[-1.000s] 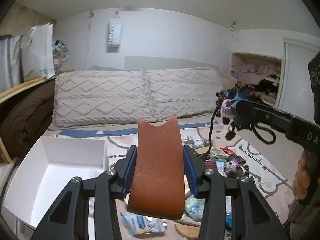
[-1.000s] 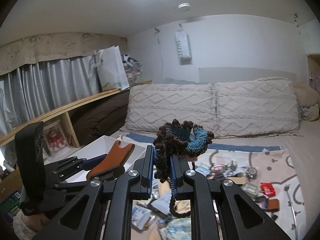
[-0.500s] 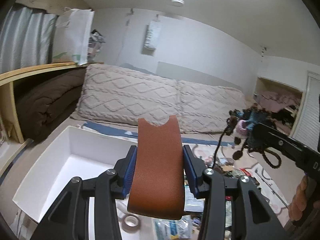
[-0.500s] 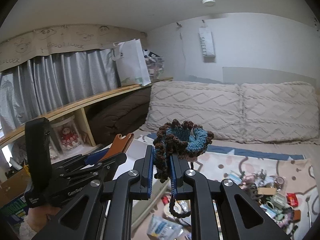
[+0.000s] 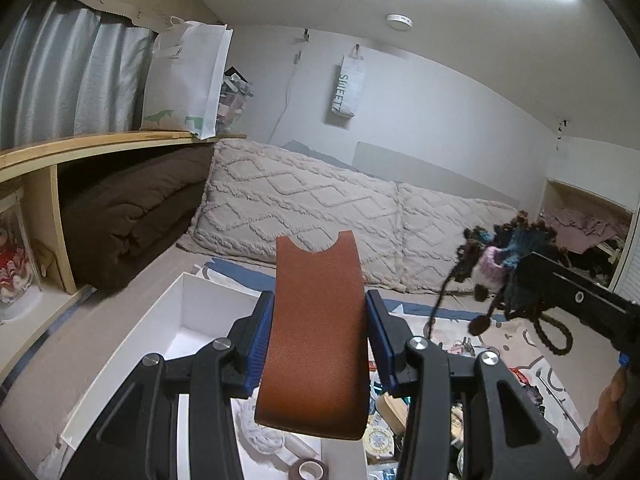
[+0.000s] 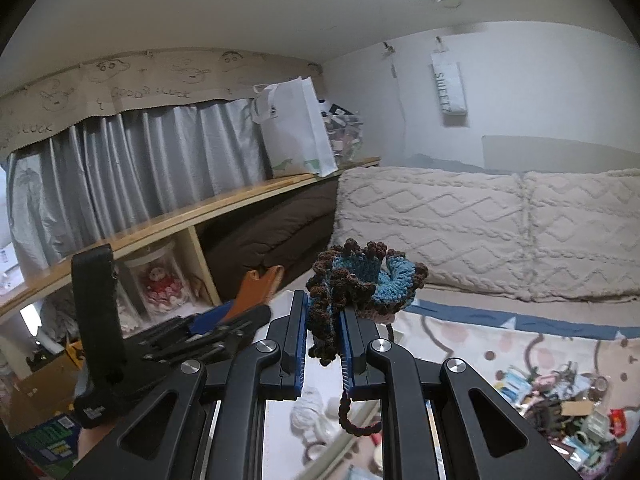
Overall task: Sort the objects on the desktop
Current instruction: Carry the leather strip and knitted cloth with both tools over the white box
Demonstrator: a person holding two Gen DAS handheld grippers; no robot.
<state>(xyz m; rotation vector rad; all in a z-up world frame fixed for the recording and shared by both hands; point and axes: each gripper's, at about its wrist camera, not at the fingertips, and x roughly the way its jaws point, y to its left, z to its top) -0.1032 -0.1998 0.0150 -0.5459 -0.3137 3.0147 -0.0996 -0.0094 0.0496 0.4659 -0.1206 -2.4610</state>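
A cluttered bedroom seen from two hand-held tools raised above a bed. The left tool (image 5: 319, 338) is clenched on a curved, tan-brown leather sleeve with a notched top edge (image 5: 316, 336); its blue-padded fingers (image 5: 261, 338) press both long sides of the sleeve, which stands upright and bows toward the camera. Below and to the left of it lies an open white cardboard box (image 5: 160, 320), sitting on the bed, with a white crumpled item and a roll of brown tape (image 5: 309, 470) in its near end.

The right tool (image 6: 323, 338) is clenched on a ruffled crocheted pouch in brown and blue yarn (image 6: 360, 284), with a pink patch visible from the left view. The pouch bulges above the fingers, and its brown drawstring cord (image 6: 352, 420) dangles in a loop below them. From the left view the same tool enters at the right edge, held level beside the left one — the two are near each other but apart.

On the patterned bedspread (image 6: 520, 344) to the right lies a scattered pile of small objects (image 6: 560, 400): packets, keyrings and bits too small to name. Two cream textured pillows (image 5: 360, 216) lean against the back wall. At left, a wooden shelf (image 5: 100, 144) holds a white paper bag (image 5: 184, 80) — a folded brown blanket (image 5: 132, 216) fills the space beneath.
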